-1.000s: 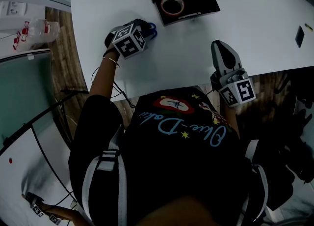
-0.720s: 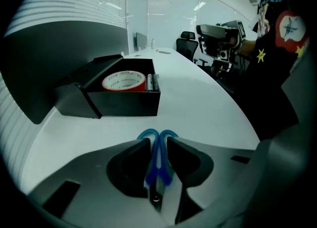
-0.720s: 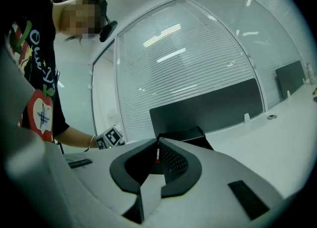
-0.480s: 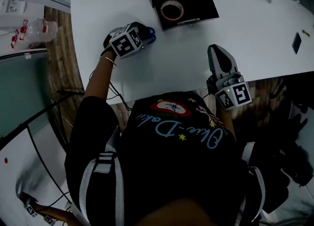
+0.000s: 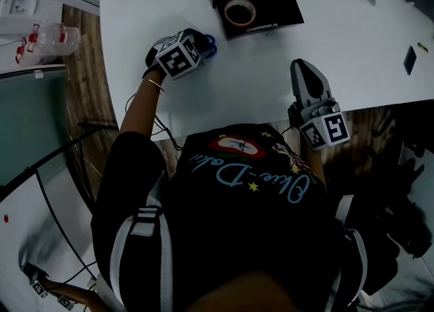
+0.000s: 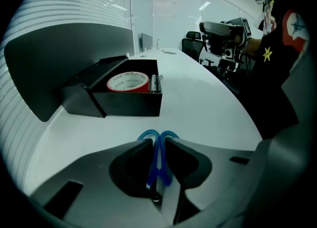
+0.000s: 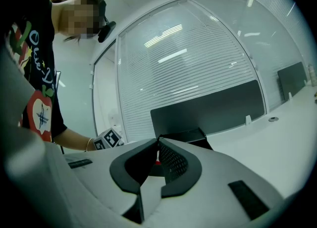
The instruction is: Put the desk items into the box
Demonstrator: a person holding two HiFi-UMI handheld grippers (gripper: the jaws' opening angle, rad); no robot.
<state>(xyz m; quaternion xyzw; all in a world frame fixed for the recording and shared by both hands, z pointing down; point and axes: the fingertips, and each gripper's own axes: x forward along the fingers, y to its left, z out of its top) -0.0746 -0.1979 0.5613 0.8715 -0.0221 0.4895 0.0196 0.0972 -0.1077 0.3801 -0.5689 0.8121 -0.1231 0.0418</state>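
Closing on the light, stiff, slippery blue scissors (image 6: 155, 166), the left gripper (image 6: 158, 141) should pinch below the handle loops, while the right gripper (image 7: 158, 139) sits clenched and empty.

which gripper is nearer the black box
Left. The left gripper sits close beside the black box, its jaws closing on blue scissors; the right gripper is farther off at the table's near edge.

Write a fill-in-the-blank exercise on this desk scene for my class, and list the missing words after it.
1. The roll of tape lies ____ the black box.
2. The scissors have ____ handles.
3. The right gripper has ____ between its jaws.
Missing words: inside; blue; nothing.
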